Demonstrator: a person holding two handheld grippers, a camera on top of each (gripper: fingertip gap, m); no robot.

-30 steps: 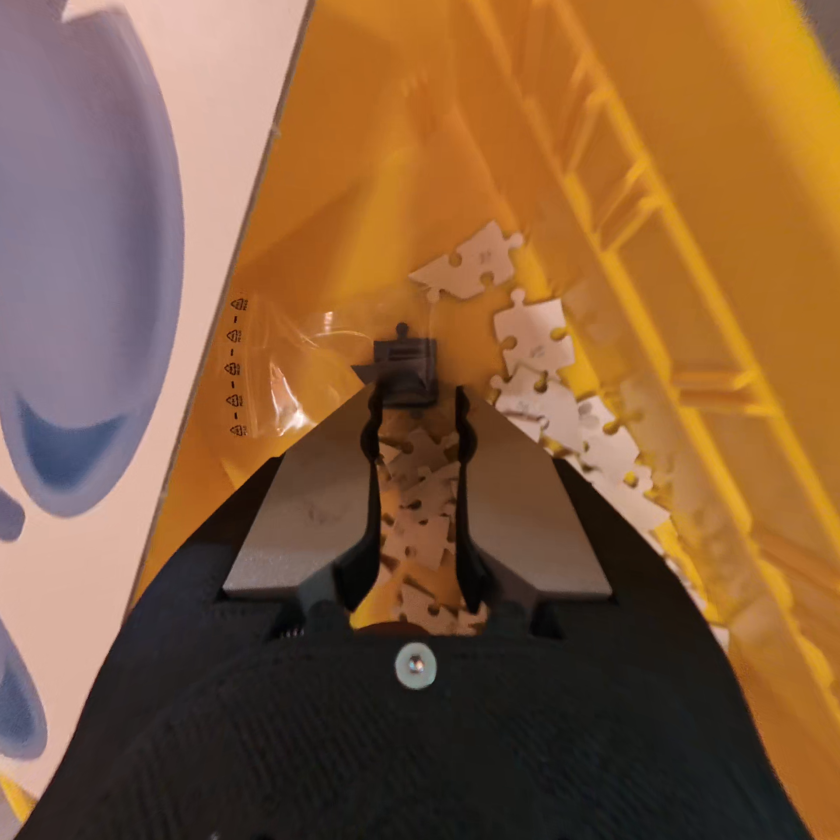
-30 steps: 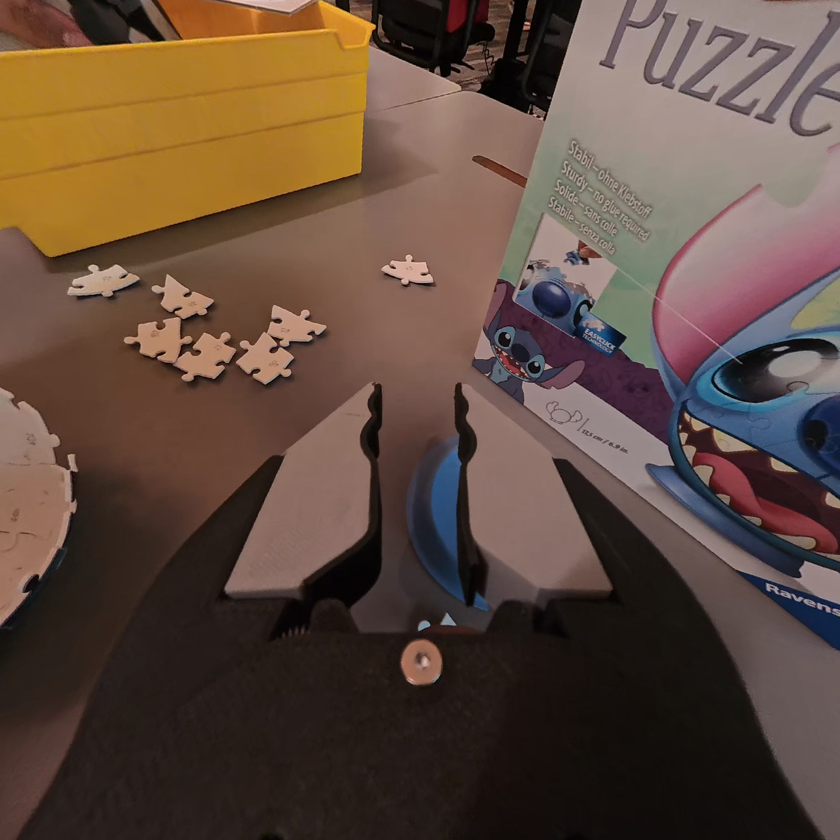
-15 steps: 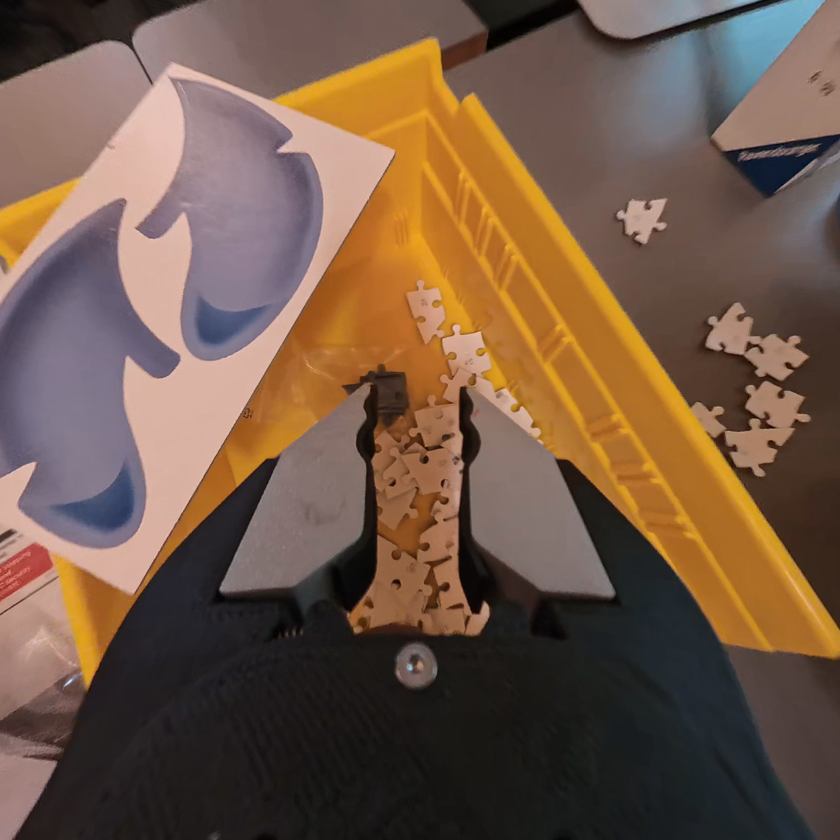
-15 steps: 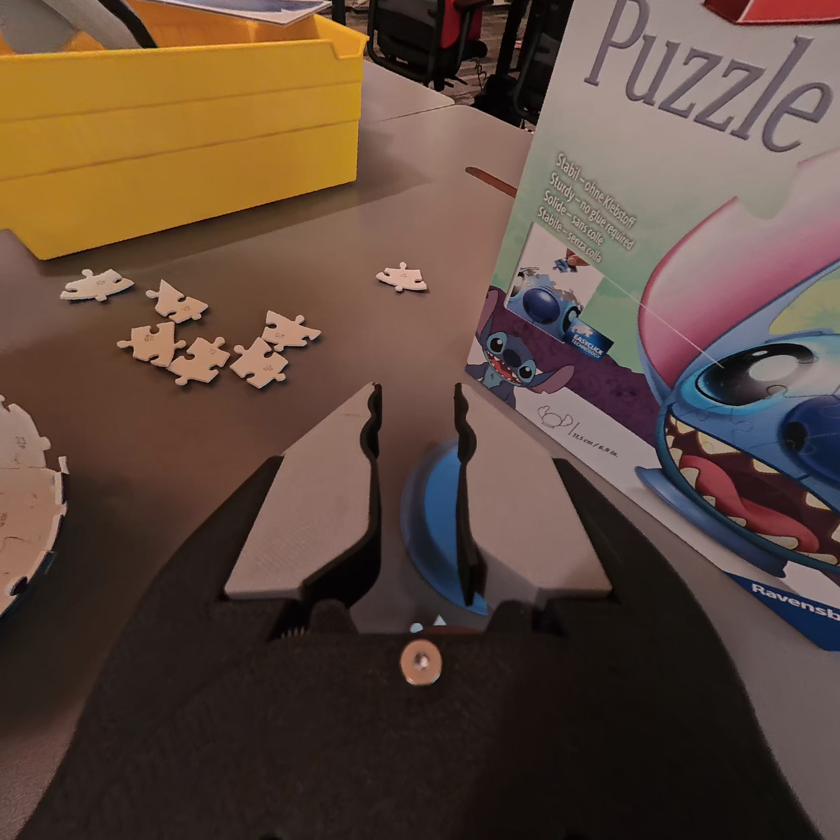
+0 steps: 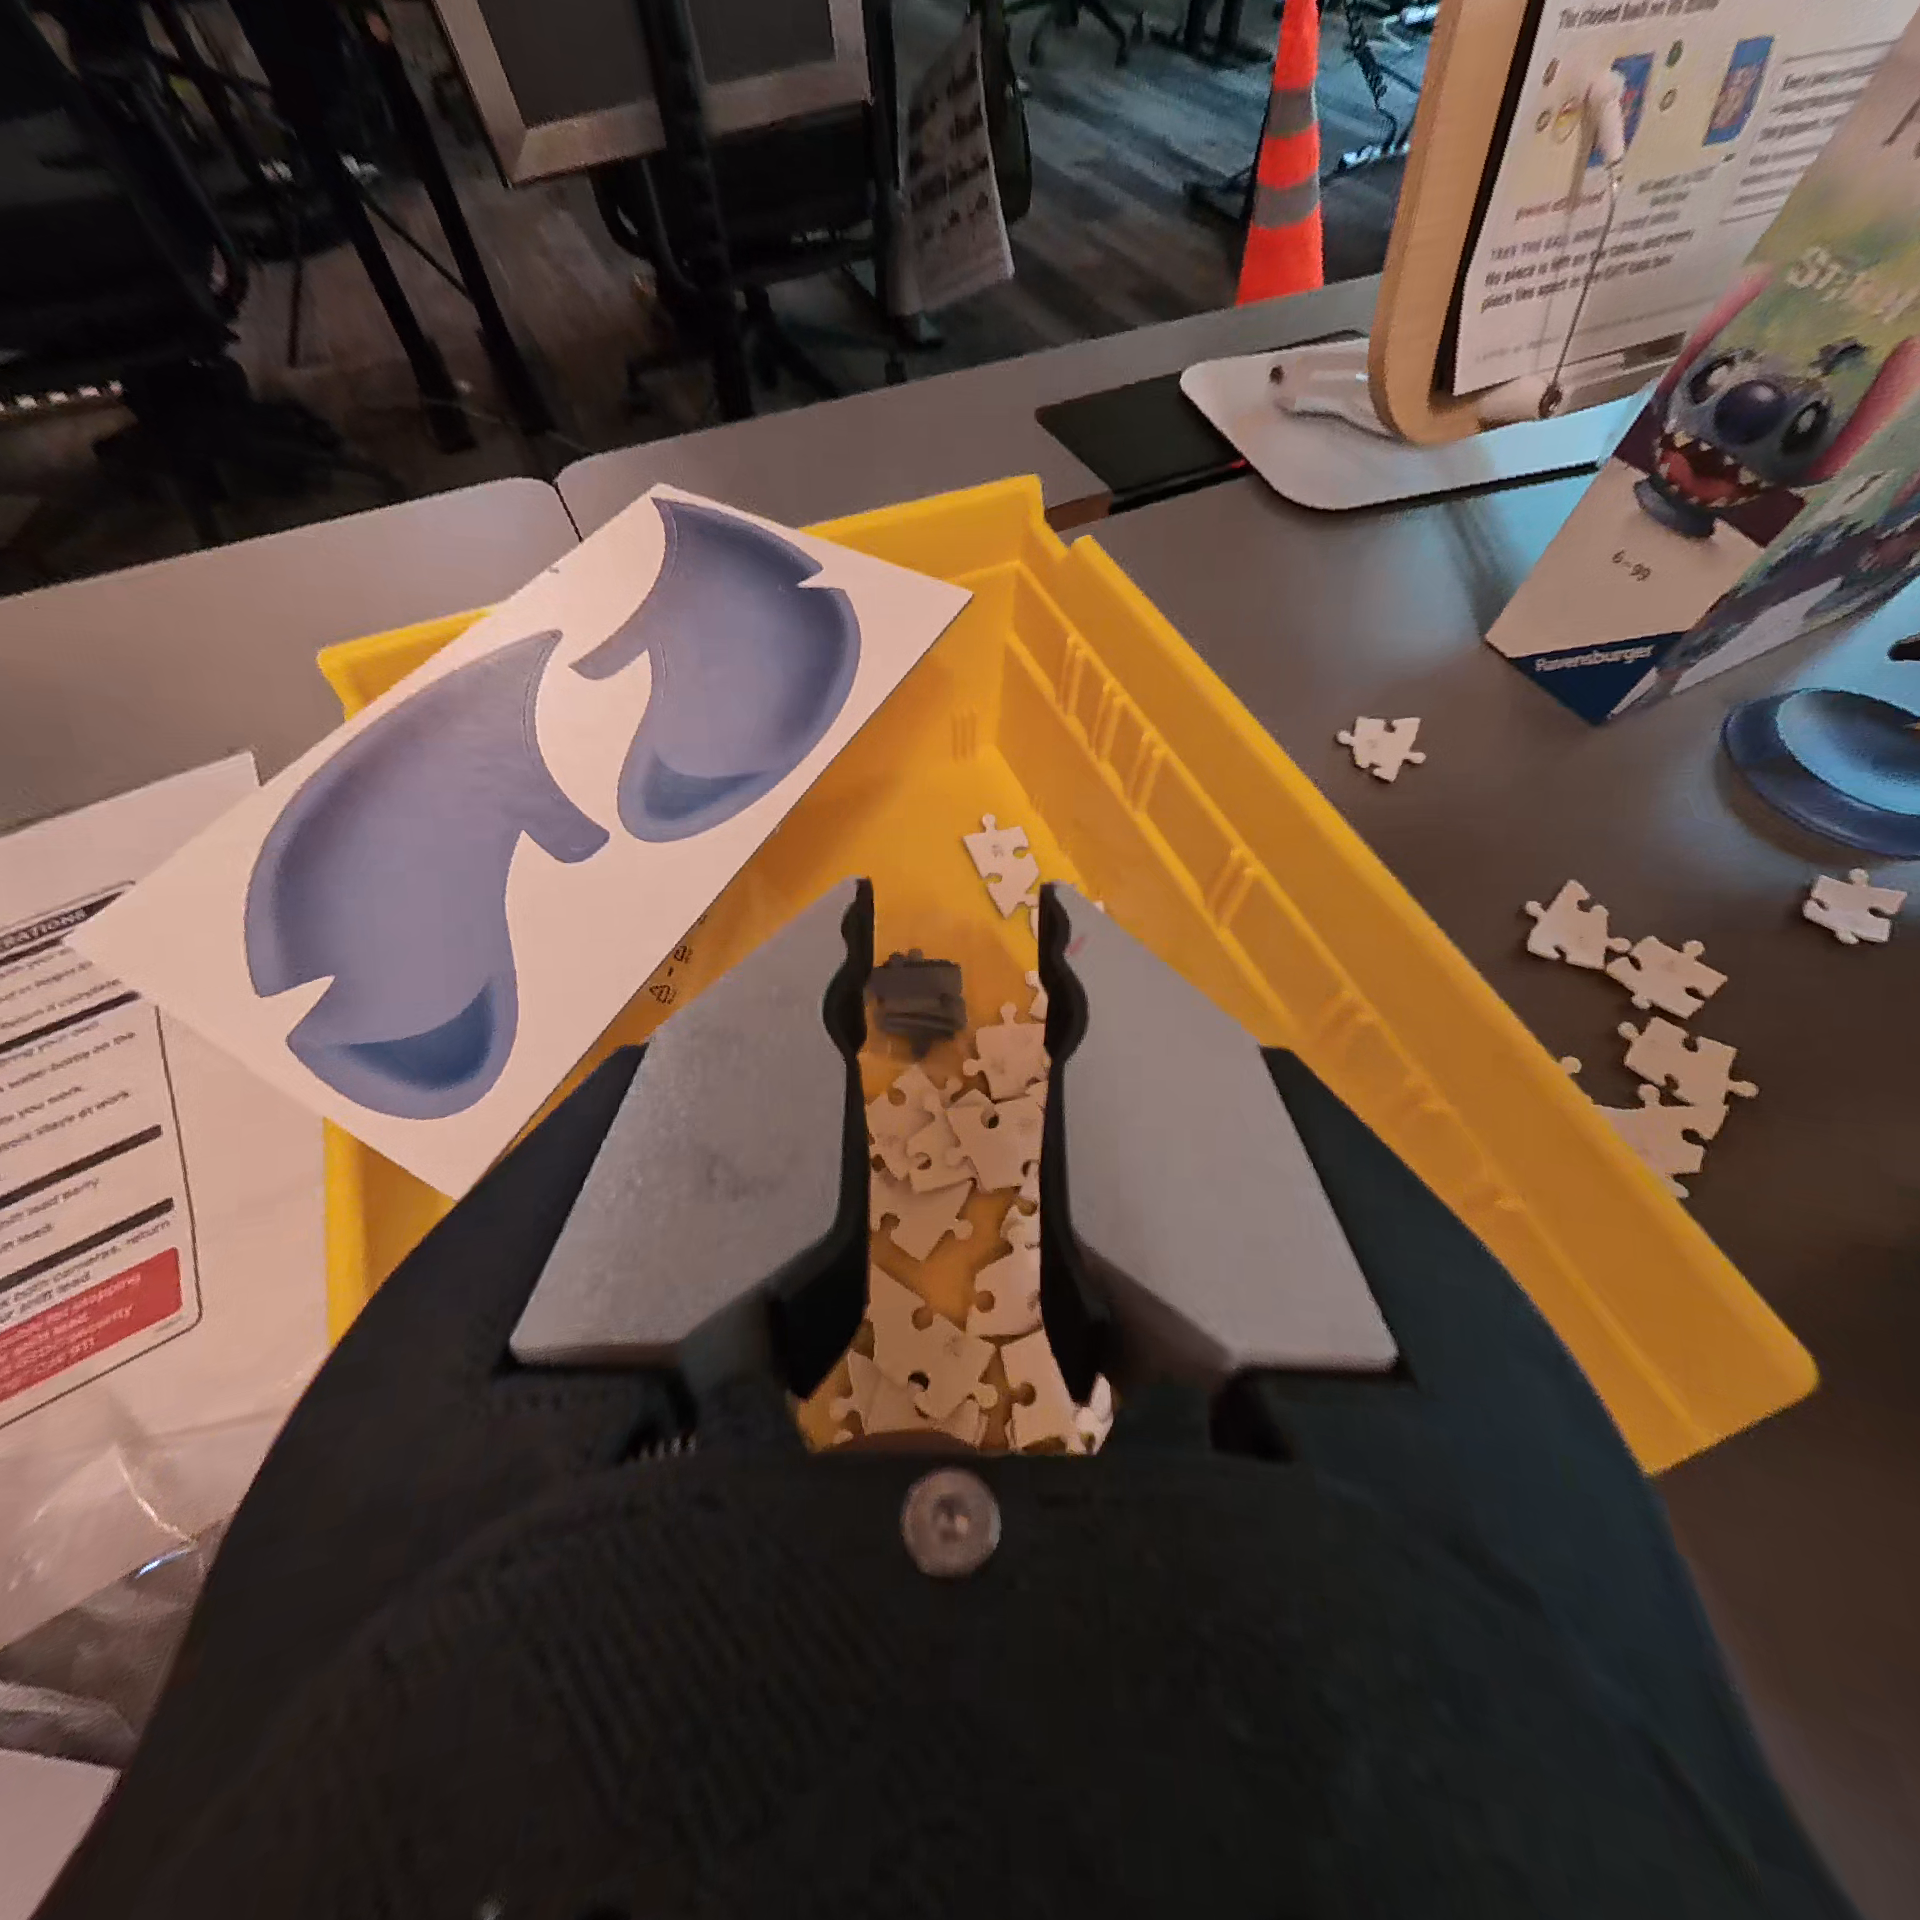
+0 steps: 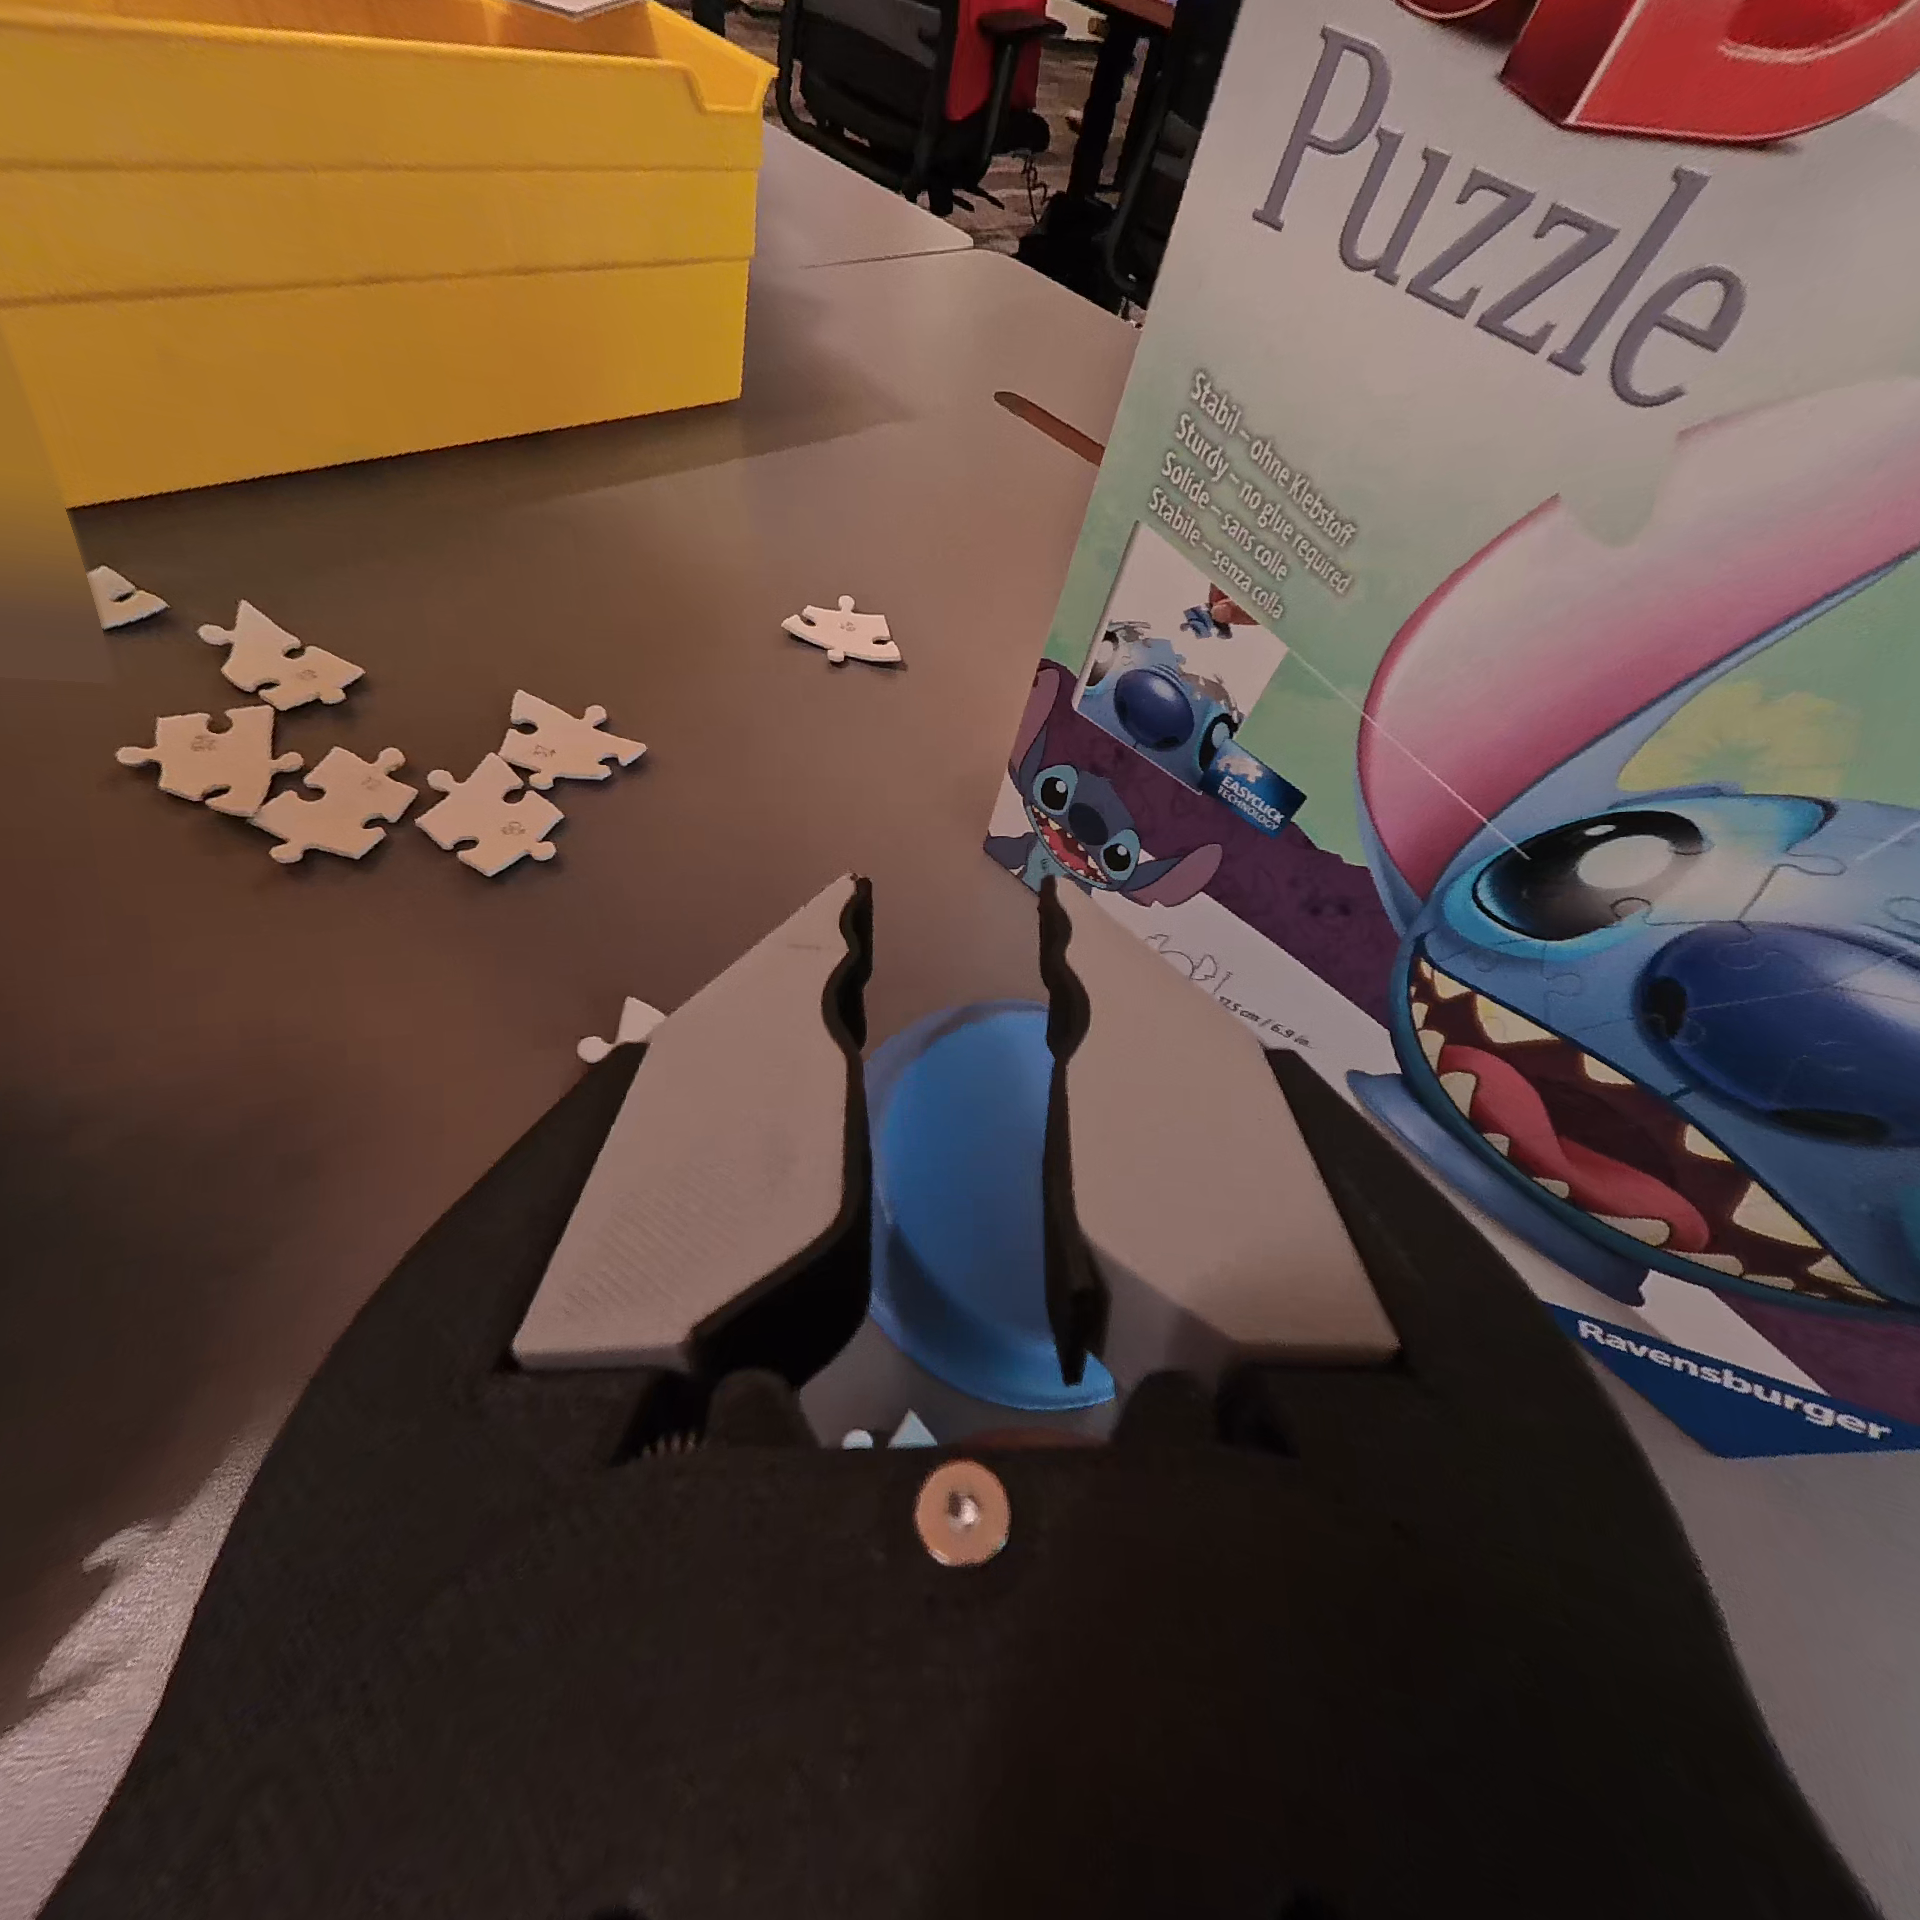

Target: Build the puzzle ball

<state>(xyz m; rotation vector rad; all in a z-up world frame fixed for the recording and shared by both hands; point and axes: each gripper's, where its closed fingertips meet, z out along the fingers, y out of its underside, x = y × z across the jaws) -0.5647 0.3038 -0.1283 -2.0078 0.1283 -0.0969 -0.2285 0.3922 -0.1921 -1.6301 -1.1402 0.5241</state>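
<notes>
My left gripper (image 5: 951, 904) is open and empty, held above the yellow bin (image 5: 1299, 935). The bin holds a heap of white puzzle pieces (image 5: 956, 1132) and one dark piece (image 5: 914, 992) just below my left fingertip. My right gripper (image 6: 951, 899) is open and empty, low over the grey table. A blue round stand (image 6: 966, 1174) shows between and under its fingers. Several loose white pieces (image 6: 343, 769) lie ahead to its left and also show in the left wrist view (image 5: 1662, 987).
The puzzle box (image 6: 1507, 727) stands close on the right of my right gripper. A single piece (image 6: 844, 634) lies before it. A white card with blue ear shapes (image 5: 540, 790) lies across the bin's left rim. A printed sheet (image 5: 83, 1091) lies left of the bin. One gripper's finger ends stand about 35 centimetres off the other's.
My left gripper has risen up and back out of the bin, still open. My right gripper has shifted slightly forward, and the half-built shell at its left has gone out of view.
</notes>
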